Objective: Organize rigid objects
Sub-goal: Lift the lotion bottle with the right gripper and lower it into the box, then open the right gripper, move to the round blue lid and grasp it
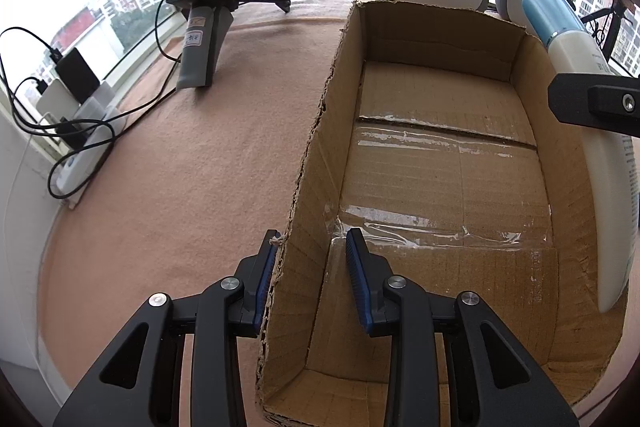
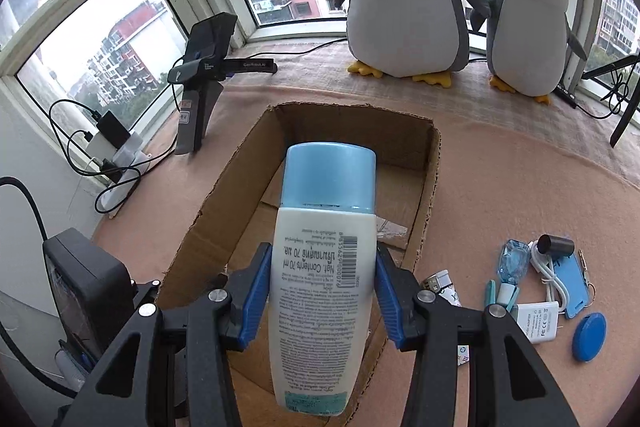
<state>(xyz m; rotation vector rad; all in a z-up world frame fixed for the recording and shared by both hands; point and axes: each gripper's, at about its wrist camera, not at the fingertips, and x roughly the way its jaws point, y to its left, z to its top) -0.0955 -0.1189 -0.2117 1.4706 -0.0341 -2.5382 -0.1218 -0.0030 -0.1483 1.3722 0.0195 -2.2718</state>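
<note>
Right claw [image 2: 322, 291] has the bottle [image 2: 320, 267] clamped across its white body, blue pads pressed to both sides, blue cap pointing away toward the window edge of the table [image 2: 520, 187]. The bottle hangs over the box [image 2: 424, 187], above the open cardboard well, not yet touching the floor of it. From the left wrist view the bottle [image 1: 568, 59] shows over the box's right wall [image 1: 532, 75], tilted, with the right claw's black frame across it.

Left claw [image 1: 312, 267] is at its narrowest and straddles the box's left wall [image 1: 312, 155], one pad outside against the torn cardboard, one pad inside; the inner pad looks a shade off the wall, so whether it truly pinches I can't tell. By my reading it is steadying the box.

The box is bare inside, only tape on its bottom flaps. So this is the first drop-off, I'd say: carry is nearly done, release not yet made.

Next move calls for lowering the bottle inside the walls, laying it flat along one side to leave room, then spreading the pads to let go.

More waits by the table's right edge: a blue disc [image 2: 589, 337], a white charger [image 2: 538, 321], a blue tag [image 2: 574, 285], a small blue bottle [image 2: 512, 263]
</note>
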